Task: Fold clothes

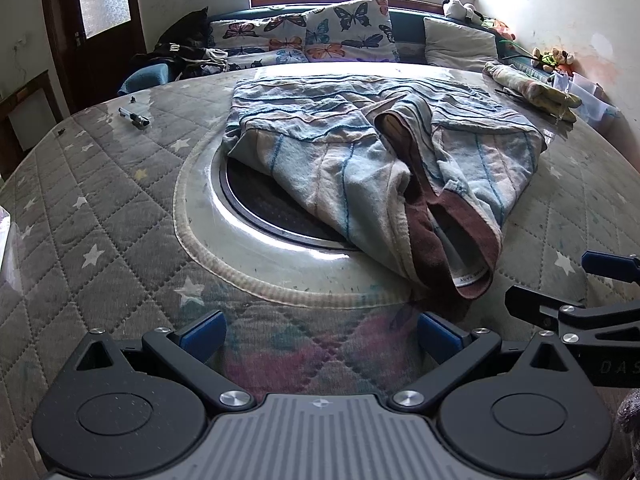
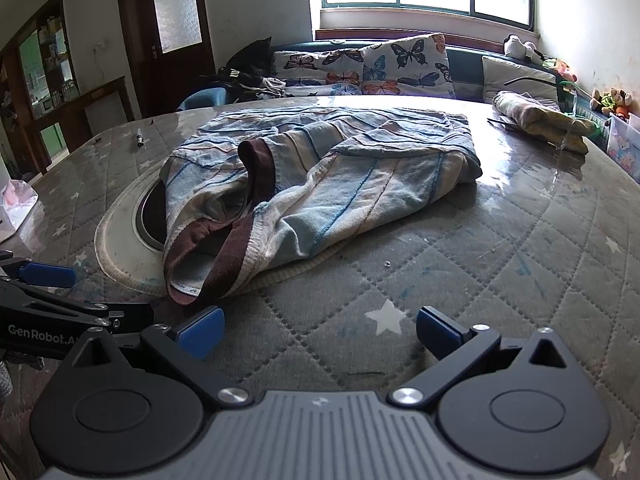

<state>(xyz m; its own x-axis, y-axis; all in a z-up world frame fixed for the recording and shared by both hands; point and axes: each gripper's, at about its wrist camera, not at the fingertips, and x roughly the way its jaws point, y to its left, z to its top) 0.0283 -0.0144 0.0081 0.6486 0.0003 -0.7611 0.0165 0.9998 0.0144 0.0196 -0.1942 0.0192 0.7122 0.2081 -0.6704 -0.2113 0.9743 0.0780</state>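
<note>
Though seemingly apart: garment (image 1: 360, 160) beyond hand-held gripper (image 1: 320, 332).

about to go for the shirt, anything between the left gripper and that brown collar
Nothing visible blocks it. The left gripper is open over bare quilted table cover, and the brown collar of the striped garment lies just ahead and slightly right. The right gripper, also open, sits off to the side.

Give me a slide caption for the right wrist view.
Right gripper, jaws open, hovers before a crumpled striped garment on the quilted table.
</note>
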